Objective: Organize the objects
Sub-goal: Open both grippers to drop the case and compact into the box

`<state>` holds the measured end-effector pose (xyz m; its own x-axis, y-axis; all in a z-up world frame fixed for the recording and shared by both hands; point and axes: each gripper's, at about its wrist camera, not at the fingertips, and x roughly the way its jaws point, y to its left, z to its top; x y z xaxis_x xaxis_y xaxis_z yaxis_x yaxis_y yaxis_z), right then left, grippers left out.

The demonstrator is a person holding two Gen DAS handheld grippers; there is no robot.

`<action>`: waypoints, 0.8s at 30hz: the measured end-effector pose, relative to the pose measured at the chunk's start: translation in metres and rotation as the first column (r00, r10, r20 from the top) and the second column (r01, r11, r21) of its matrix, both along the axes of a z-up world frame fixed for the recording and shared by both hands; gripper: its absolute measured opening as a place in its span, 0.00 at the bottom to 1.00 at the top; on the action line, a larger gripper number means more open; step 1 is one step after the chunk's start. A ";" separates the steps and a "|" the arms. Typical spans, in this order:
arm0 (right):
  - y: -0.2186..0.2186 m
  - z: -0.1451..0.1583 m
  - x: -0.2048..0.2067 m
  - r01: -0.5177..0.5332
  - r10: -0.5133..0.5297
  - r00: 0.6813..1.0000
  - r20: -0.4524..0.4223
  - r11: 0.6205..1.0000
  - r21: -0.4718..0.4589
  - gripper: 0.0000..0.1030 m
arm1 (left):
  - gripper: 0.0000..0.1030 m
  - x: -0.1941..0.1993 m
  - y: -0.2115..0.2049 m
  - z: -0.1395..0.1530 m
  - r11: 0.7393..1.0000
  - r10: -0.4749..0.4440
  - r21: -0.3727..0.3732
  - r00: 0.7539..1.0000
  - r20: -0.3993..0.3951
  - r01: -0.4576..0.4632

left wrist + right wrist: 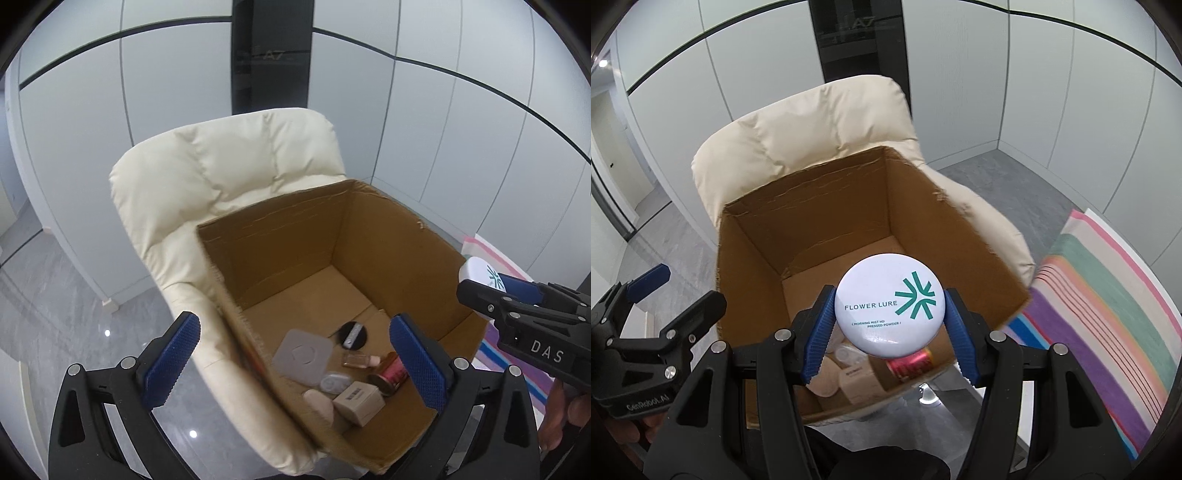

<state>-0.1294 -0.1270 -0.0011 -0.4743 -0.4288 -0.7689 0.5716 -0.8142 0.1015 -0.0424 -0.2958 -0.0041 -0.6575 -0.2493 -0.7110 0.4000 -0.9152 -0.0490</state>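
Step in hand, by the look of it: dropping the white round powder compact (886, 305) into the cardboard box (979, 236) that sits on the seat of a cream padded chair (798, 136). Right tongs (888, 317) are clenched on the compact, blue pads on its opposite edges, printed lid facing the cam, held above the box opening nr the front wall. To do it well: carry it over the box interior, w/ clearance past the rim, lower toward the floor of the box before letting go so it doesn't bounce off the items below, and aim for the bare back half. Left tongs (295, 365) are released, jaws spread wide w/ nothing between them, hovering over the box's near-left rim; best kept off the wall so the box doesn't shift on the soft seat. Box contents, all bunched at the near end: grey square compact (303, 357), black round item w/ a silver piece on it (354, 334), small pinkish bottle (360, 360), red can on its side (389, 374), clear small case (332, 382), beige carton (360, 402), pale puff (319, 404). Far half of the box floor is bare. Striped cloth (1108, 314) lies right of the chair.
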 end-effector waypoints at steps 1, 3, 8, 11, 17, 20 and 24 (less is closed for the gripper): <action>-0.004 0.000 0.001 -0.006 0.006 1.000 0.002 1.000 0.000 0.59 | 1.00 0.002 -0.003 0.000 1.000 0.006 0.001 1.000 0.002 -0.006; -0.013 -0.001 0.004 -0.021 0.021 1.000 0.005 1.000 -0.001 0.59 | 1.00 0.007 -0.010 -0.001 1.000 0.024 0.001 1.000 0.006 -0.024; -0.027 -0.001 0.012 -0.042 0.042 0.999 -0.003 0.999 -0.017 0.73 | 1.00 0.015 -0.029 0.000 0.998 0.059 0.020 0.998 -0.001 -0.059; -0.029 0.002 0.015 -0.045 0.044 0.999 -0.026 0.999 -0.027 0.81 | 1.00 0.017 -0.036 0.001 0.996 0.076 0.039 0.997 -0.006 -0.075; -0.017 0.005 0.009 -0.001 0.000 1.000 -0.028 0.999 -0.048 0.95 | 1.00 0.011 -0.032 0.000 0.996 0.072 0.052 0.997 -0.001 -0.072; -0.009 0.005 0.005 0.030 -0.031 0.999 -0.027 0.999 -0.031 1.00 | 1.00 0.005 -0.025 -0.001 0.997 0.058 0.053 0.998 0.002 -0.058; 0.005 0.005 -0.003 0.069 -0.070 0.997 -0.018 0.997 -0.039 1.00 | 1.00 -0.004 -0.015 0.000 0.998 0.043 0.050 0.999 -0.002 -0.043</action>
<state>-0.1325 -0.1221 0.0042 -0.5190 -0.4235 -0.7425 0.5161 -0.8477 0.1228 -0.0460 -0.3110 -0.0042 -0.6490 -0.2413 -0.7215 0.4385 -0.8937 -0.0956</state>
